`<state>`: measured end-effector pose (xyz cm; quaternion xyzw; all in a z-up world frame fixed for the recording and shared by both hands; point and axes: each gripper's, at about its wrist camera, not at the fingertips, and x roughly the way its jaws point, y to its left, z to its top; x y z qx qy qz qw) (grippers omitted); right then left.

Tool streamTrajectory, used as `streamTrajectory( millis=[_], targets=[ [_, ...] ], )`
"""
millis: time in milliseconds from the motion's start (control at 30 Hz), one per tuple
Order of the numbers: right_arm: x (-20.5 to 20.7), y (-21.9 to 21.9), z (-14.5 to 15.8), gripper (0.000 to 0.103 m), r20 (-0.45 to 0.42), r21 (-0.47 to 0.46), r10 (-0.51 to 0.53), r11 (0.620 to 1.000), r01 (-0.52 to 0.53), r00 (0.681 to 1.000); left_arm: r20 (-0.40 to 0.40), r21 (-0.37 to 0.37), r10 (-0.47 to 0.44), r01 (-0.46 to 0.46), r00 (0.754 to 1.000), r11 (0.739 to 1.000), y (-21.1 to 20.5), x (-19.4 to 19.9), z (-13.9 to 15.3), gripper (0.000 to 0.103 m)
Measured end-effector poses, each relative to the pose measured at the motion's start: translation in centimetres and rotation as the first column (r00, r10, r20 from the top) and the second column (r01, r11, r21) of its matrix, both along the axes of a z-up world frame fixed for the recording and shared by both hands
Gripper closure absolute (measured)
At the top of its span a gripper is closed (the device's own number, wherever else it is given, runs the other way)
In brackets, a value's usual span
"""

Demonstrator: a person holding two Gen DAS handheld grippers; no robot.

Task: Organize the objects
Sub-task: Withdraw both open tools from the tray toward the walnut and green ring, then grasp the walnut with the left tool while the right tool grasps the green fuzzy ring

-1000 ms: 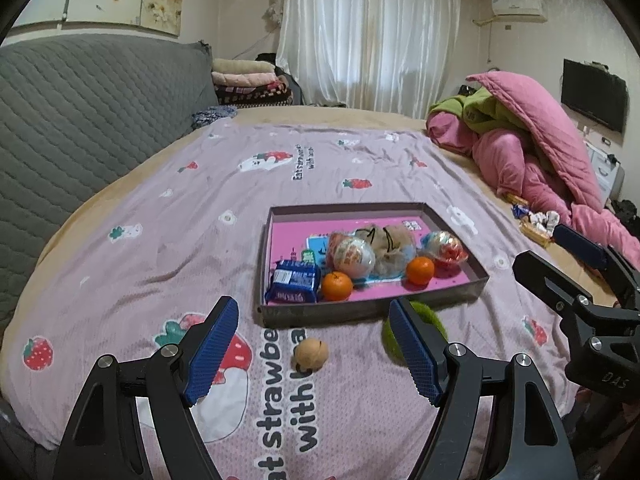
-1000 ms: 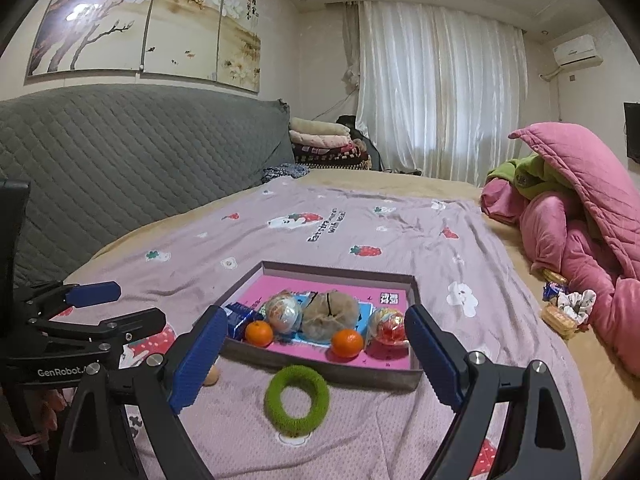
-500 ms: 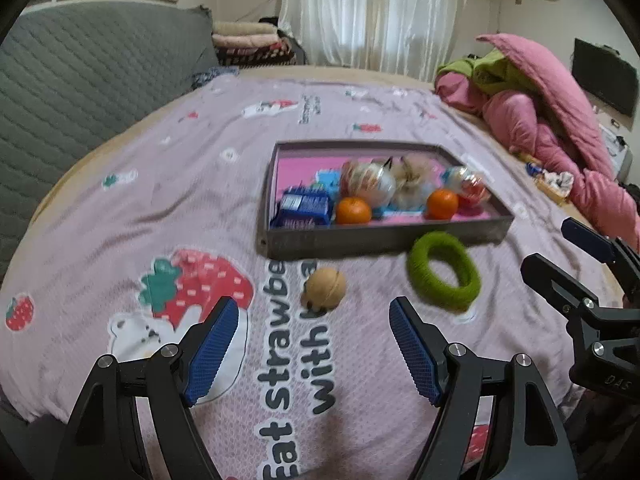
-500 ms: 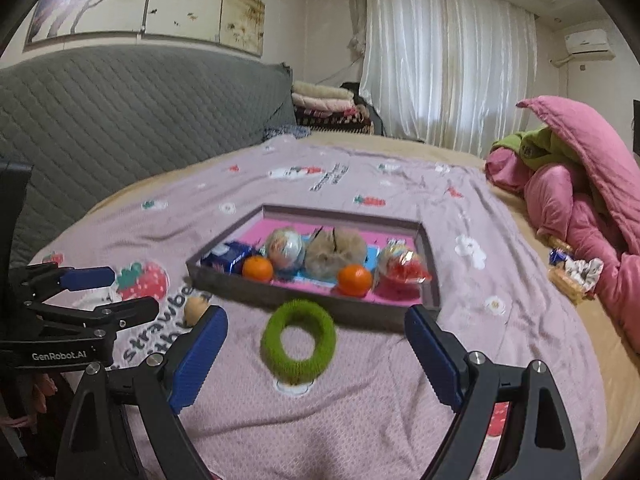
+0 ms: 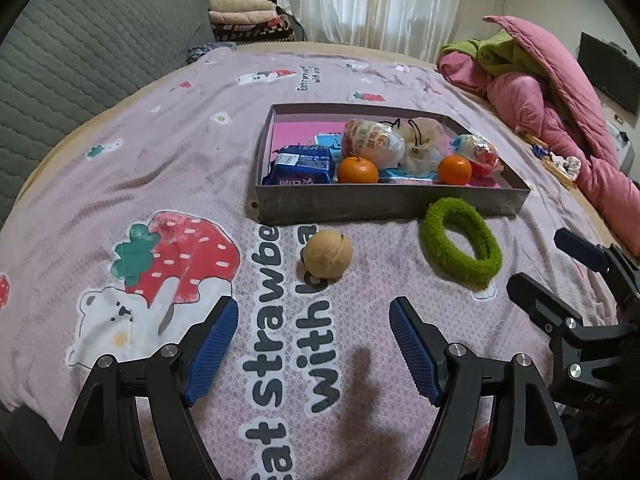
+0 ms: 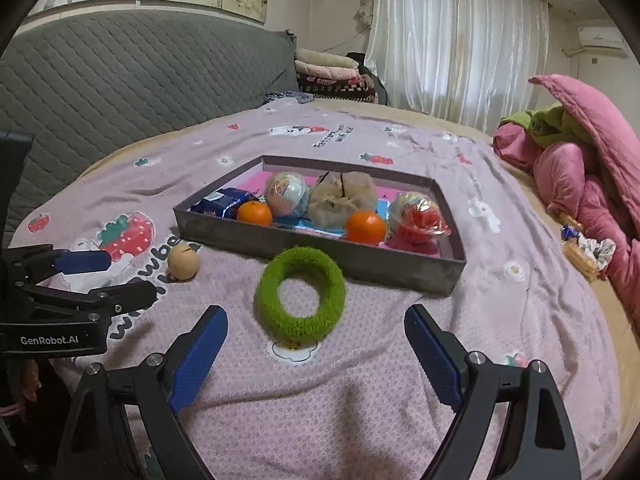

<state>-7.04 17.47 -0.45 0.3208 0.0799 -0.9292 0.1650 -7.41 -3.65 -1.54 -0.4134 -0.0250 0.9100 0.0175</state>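
Observation:
A shallow grey tray [image 5: 384,205] [image 6: 320,254] with a pink floor lies on the bedspread. It holds two oranges [image 5: 357,169] [image 6: 365,227], a blue snack packet [image 5: 303,166], clear capsule toys [image 6: 287,193] and a beige pouch [image 6: 344,199]. In front of it lie a tan ball [image 5: 328,254] [image 6: 183,261] and a fuzzy green ring [image 5: 460,242] [image 6: 301,294]. My left gripper [image 5: 314,320] is open just short of the ball. My right gripper [image 6: 316,330] is open just short of the ring. Neither holds anything.
A purple strawberry-print bedspread [image 5: 160,184] covers the bed. A grey quilted headboard [image 6: 120,80] runs along the left. Pink and green bedding [image 6: 580,168] is heaped at the right, with snack wrappers [image 6: 584,250] near it. Folded blankets [image 5: 248,20] sit at the back.
Both grippers have sunk toward the bed and tipped downward. The ball, ring and tray now look larger and nearer. The jaws kept their width.

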Motion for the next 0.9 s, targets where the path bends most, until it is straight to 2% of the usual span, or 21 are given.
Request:
streamTrajectory(
  millis=[167, 633, 733, 833, 900],
  targets=[
    [-1.0, -0.2, -1.2, 0.013, 0.043, 0.006, 0.009, 1.0, -0.01, 0.999, 0.0, 0.025, -0.001, 0.001, 1.0, 1.0, -0.3, -1.2, -0.3, 0.024],
    [-5.6, -2.1, -4.0, 0.014, 0.135, 0.067, 0.037, 0.997, -0.046, 0.99, 0.021, -0.034, -0.016, 0.017, 1.0, 0.999, 0.5, -4.9, -2.6, 0.024],
    [-5.9, -2.7, -4.3, 0.02, 0.134, 0.09, 0.045, 0.994, -0.057, 0.99, 0.022, -0.036, -0.019, 0.02, 1.0, 0.999, 0.6, -5.5, -2.8, 0.025],
    [-6.0, -3.3, -4.4, 0.029, 0.122, 0.103, 0.065, 0.992, -0.078, 0.99, 0.02, -0.045, -0.023, 0.024, 1.0, 0.999, 0.8, -5.8, -2.9, 0.035],
    [-6.2, -3.6, -4.4, 0.033, 0.125, 0.106, 0.074, 0.99, -0.088, 0.989, 0.023, -0.047, -0.026, 0.027, 0.999, 0.999, 0.9, -6.0, -3.1, 0.037]
  ],
)
